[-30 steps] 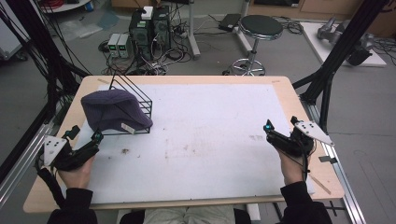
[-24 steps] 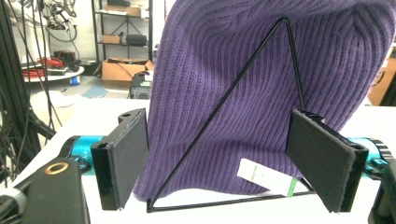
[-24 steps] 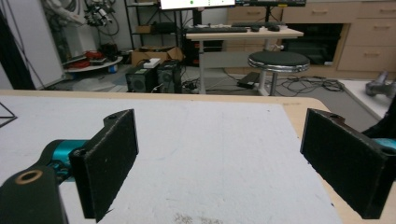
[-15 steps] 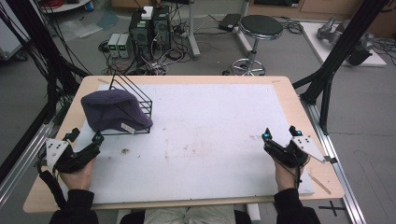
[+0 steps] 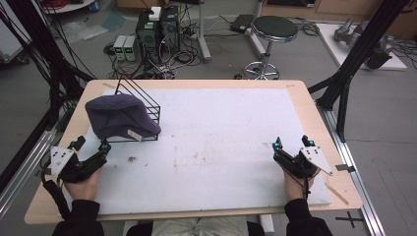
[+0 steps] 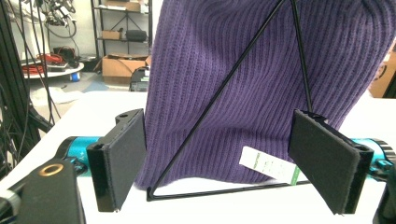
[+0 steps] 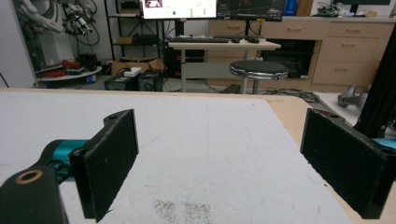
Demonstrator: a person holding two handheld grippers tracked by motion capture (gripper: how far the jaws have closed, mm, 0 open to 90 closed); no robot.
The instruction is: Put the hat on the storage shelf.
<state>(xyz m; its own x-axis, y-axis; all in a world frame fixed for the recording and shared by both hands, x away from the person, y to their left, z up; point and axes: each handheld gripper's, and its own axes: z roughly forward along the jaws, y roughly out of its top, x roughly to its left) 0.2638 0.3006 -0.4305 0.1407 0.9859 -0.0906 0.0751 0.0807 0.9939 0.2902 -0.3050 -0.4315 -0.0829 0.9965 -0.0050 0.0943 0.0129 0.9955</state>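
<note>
The left gripper is sitting low at the near left of the table, its jaws standing wide apart and holding nothing, and it is pointing straight at the purple knit hat just beyond it; through the left gripper view the ribbed wool is filling the space between the two black pads, close but not touching. The hat is draping over a black wire rack at the far left of the white table mat, its lower edge sagging toward the rack's base bar. Over at the near right, well apart from all this, the right gripper is resting on the mat with its jaws equally wide and empty, facing a bare stretch of the surface. What I'd be worrying about is the wire: a diagonal rod is crossing in front of the fabric, so a pinch there could be catching metal along with wool, and pulling would then be dragging or tipping the light rack rather than freeing the hat. A shallow bite on the loose knit might also just be slipping off. A small white tag with a green stripe is hanging at the hem, but its print is too blurred to read
</note>
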